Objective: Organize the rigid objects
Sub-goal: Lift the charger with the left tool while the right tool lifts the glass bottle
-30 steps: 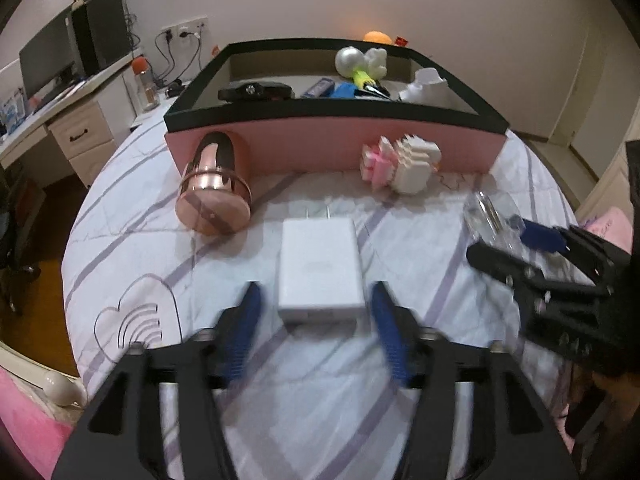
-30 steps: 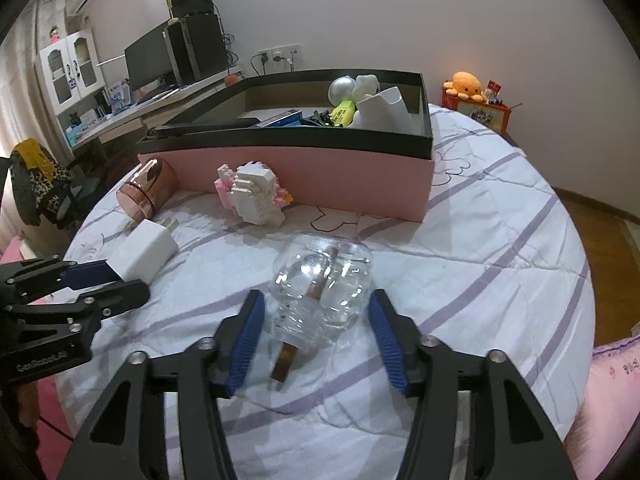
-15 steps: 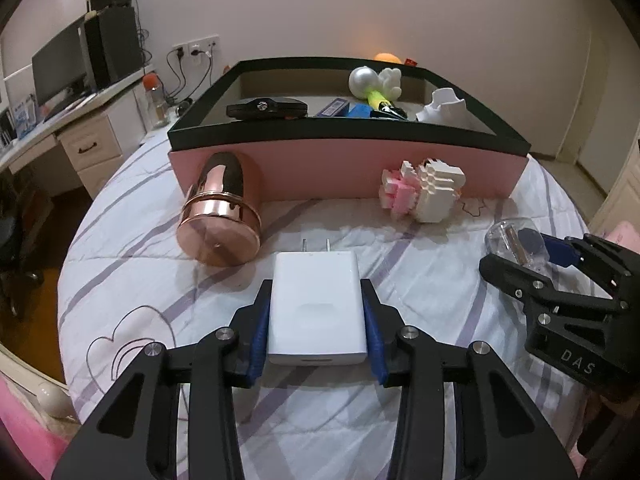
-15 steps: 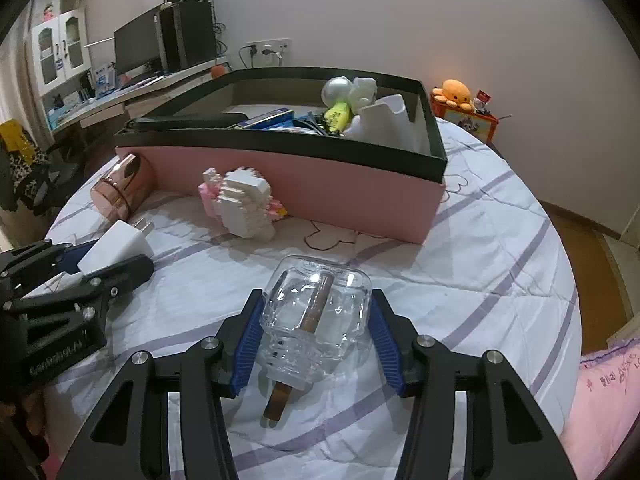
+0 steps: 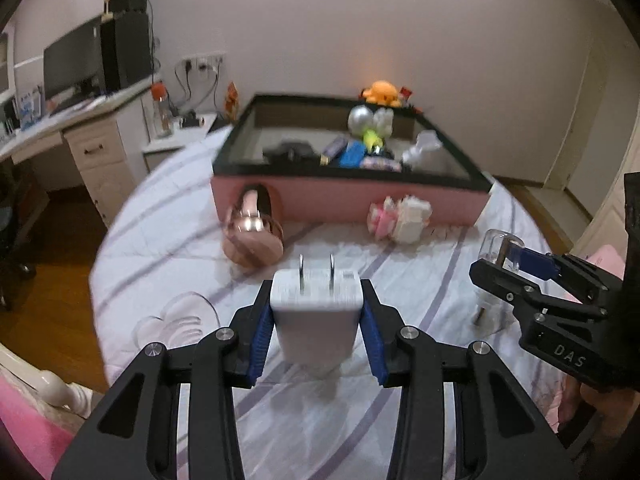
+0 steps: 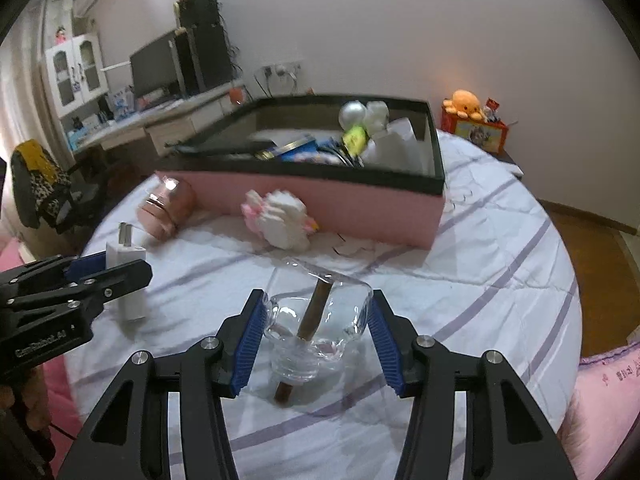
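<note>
My left gripper (image 5: pixel 316 332) is shut on a white wall charger (image 5: pixel 316 312), prongs pointing forward, lifted above the bed. My right gripper (image 6: pixel 316 336) is shut on a clear glass bottle (image 6: pixel 316 328) with a brown stopper, also lifted. Each gripper shows in the other's view: the right gripper (image 5: pixel 516 272) with the bottle, the left gripper (image 6: pixel 100 272) with the charger (image 6: pixel 126 280). Ahead stands a pink box with a black rim (image 5: pixel 348 196), also in the right wrist view (image 6: pixel 320 200), holding several items.
A rose-gold cup (image 5: pixel 252 236) lies on its side against the box front. A pink-and-white block toy (image 5: pixel 400 220) lies beside it on the striped bedsheet (image 5: pixel 160 240). A desk with a monitor (image 5: pixel 80 64) stands at left. An orange plush (image 6: pixel 464 104) sits beyond the box.
Both grippers closed on their objects and lifted them off the bed: the left took the charger, the right took the glass bottle. Both views rose and pulled back.
</note>
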{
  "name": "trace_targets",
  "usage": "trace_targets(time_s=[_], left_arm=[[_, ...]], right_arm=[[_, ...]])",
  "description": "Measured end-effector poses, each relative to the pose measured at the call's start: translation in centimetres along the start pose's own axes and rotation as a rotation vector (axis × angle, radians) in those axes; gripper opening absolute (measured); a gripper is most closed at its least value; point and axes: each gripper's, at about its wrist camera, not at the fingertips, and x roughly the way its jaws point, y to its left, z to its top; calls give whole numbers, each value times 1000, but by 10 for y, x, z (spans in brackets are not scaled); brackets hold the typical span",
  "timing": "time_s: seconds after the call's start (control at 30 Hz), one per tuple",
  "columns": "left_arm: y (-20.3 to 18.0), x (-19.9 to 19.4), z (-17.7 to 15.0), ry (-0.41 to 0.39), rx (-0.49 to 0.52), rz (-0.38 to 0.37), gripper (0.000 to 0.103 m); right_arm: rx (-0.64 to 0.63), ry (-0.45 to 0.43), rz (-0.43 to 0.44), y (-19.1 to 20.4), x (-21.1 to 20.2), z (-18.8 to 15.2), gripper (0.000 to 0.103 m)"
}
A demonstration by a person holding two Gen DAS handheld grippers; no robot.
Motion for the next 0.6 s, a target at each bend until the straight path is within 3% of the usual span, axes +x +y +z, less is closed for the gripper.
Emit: trace_targets(time_s=[0.2,0.3,0.47,0.6], left_arm=[[-2,-40,11,-96,-2,-32,40],[-4,-62,17,-167,4,-24,22],[-9,-96,30,-274,28,-52,22],[-11,-78,33,-219,38,-36,22]], right_arm=[[-22,-108,7,9,-41,16,53],[-36,-169,5,13,-61,25,53],[-59,-243,9,20,-85,36,53],[-79,-255,6,25,-92,42,53]])
